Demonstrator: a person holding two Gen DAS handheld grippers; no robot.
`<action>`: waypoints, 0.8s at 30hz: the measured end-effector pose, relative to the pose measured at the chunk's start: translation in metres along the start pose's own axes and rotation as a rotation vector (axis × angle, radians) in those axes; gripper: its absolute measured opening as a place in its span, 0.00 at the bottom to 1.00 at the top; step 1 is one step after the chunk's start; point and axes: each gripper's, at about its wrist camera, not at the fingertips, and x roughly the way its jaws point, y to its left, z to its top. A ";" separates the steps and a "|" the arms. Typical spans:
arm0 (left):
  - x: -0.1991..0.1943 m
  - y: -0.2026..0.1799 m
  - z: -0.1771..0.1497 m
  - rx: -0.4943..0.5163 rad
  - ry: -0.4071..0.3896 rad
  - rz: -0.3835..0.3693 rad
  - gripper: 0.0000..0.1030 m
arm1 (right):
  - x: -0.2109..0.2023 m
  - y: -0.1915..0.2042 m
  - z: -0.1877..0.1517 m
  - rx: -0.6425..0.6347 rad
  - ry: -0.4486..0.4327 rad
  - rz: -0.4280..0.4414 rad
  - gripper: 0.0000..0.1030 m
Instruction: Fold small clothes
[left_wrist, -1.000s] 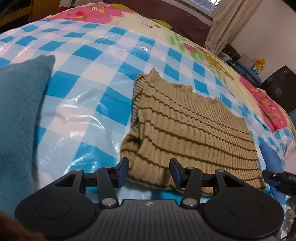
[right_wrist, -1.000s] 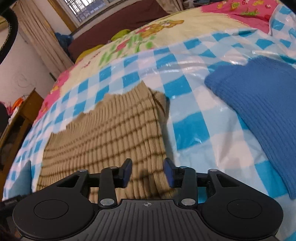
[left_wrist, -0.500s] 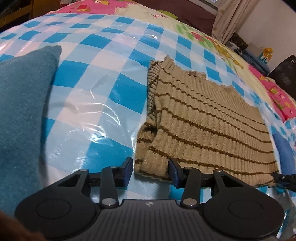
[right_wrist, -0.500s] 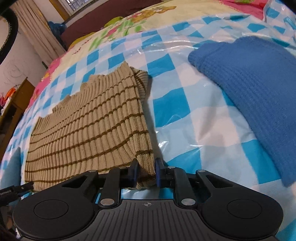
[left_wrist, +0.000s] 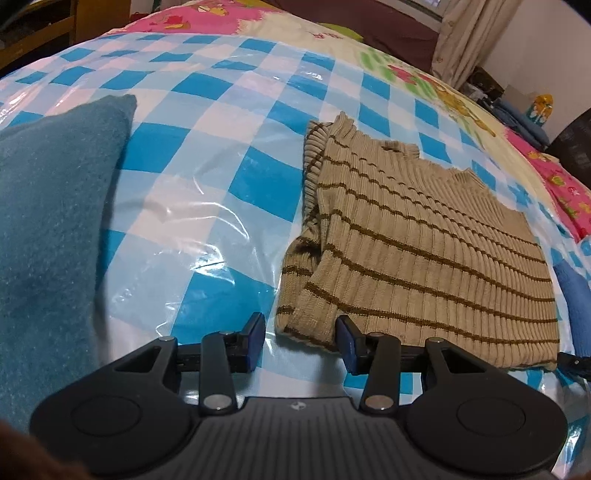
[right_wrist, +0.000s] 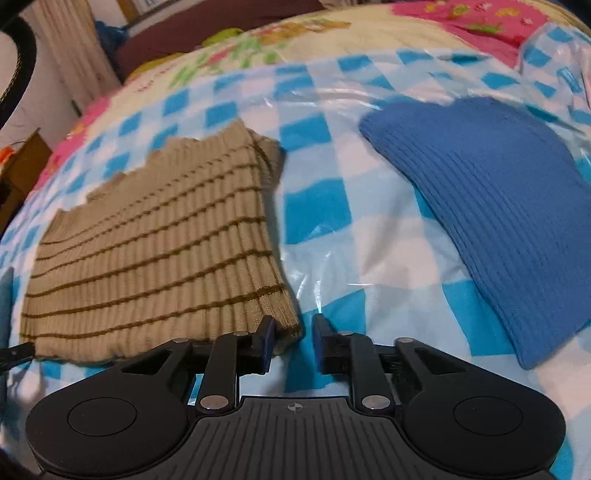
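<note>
A tan ribbed sweater with brown stripes (left_wrist: 417, 258) lies folded flat on the blue-and-white checked plastic sheet (left_wrist: 221, 110). My left gripper (left_wrist: 301, 341) is open at the sweater's near left corner, the corner between its fingers. In the right wrist view the same sweater (right_wrist: 155, 266) lies to the left. My right gripper (right_wrist: 293, 341) is open at its near right corner, with the corner just inside the left finger. Neither gripper holds cloth.
A teal folded garment (left_wrist: 48, 229) lies at the left of the left wrist view. A blue ribbed garment (right_wrist: 491, 214) lies right of the sweater. The checked sheet covers a bed with a patterned quilt (left_wrist: 406, 62). A wooden cabinet (right_wrist: 22, 166) stands at the far left.
The right gripper was nearly shut on the sweater's corner half a second ago and has opened. The left gripper has opened wider and drawn back slightly. The sweater lies still.
</note>
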 end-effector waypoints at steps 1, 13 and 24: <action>-0.002 -0.001 0.000 0.000 -0.003 0.003 0.47 | -0.001 0.001 0.001 0.008 -0.002 -0.004 0.18; -0.034 -0.005 -0.013 -0.073 -0.109 -0.089 0.47 | -0.049 0.045 0.015 -0.105 -0.116 -0.111 0.24; -0.018 0.005 -0.027 -0.125 -0.105 -0.127 0.50 | -0.020 0.190 0.039 -0.328 -0.040 0.060 0.31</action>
